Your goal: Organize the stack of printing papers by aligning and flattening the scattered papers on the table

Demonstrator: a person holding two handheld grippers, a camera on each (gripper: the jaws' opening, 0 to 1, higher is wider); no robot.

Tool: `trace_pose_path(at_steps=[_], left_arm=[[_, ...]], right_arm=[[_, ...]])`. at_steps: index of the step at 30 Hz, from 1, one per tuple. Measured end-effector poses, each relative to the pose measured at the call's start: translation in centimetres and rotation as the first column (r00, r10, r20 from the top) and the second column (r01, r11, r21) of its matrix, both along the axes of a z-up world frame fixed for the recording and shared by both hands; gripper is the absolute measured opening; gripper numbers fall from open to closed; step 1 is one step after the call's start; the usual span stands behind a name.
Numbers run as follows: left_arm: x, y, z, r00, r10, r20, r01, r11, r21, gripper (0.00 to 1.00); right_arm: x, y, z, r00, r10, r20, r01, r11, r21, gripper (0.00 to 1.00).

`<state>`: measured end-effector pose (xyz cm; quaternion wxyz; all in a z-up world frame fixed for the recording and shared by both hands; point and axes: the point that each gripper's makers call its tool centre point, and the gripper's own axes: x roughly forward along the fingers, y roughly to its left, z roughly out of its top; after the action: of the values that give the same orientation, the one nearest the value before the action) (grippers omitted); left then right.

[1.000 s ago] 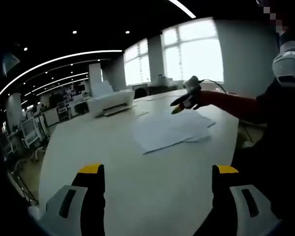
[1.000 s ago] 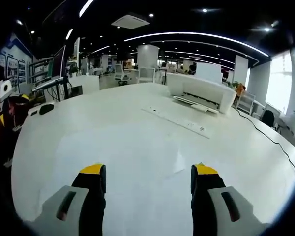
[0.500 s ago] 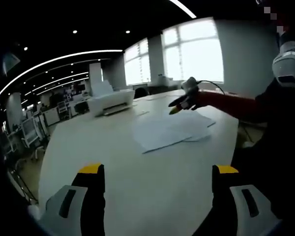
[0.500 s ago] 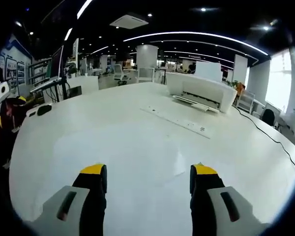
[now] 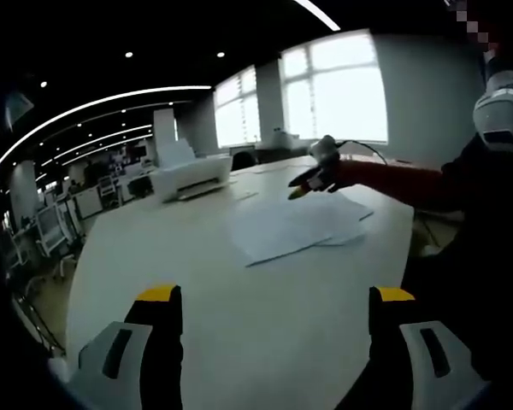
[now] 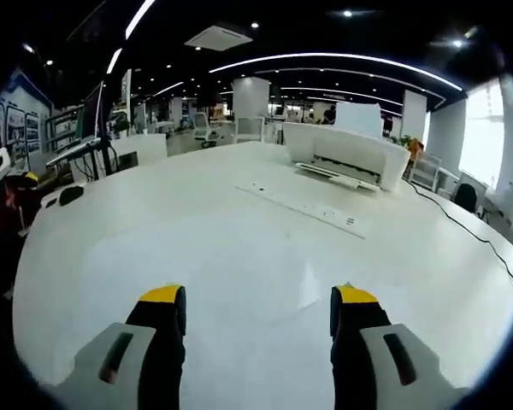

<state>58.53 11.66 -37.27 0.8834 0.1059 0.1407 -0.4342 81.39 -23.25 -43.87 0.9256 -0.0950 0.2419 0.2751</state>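
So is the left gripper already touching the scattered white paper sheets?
No, the left gripper hangs open over bare tabletop, apart from the white paper sheets.

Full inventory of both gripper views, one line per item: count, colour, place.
table: one, white, large, rounded, under everything
printing papers: several loose overlapping sheets, white, on the table ahead of the left gripper
printer: one, white, far side of the table
power strip: one, white, flat on the table in front of the printer
cable: one, dark, along the table's right side
left gripper: black jaws, yellow tips, open, empty
right gripper: same colours, open, empty, above the papers' far edge
sleeve: red, behind the right gripper
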Motion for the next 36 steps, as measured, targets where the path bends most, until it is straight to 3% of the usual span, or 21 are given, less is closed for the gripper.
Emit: trace_pose_path(at_steps=[24, 36], left_arm=[[0.2, 0.0, 0.1, 1.000, -0.002, 0.000, 0.002, 1.000, 0.000, 0.92], [0.0, 0.2, -0.1, 1.000, 0.001, -0.004, -0.001, 1.000, 0.001, 0.92]], right_arm=[[2.8, -0.3, -1.7, 1.000, -0.020, -0.021, 0.020, 1.000, 0.010, 0.64], [2.8, -0.1, -2.3, 0.999, -0.029, -0.027, 0.029, 0.999, 0.016, 0.63]])
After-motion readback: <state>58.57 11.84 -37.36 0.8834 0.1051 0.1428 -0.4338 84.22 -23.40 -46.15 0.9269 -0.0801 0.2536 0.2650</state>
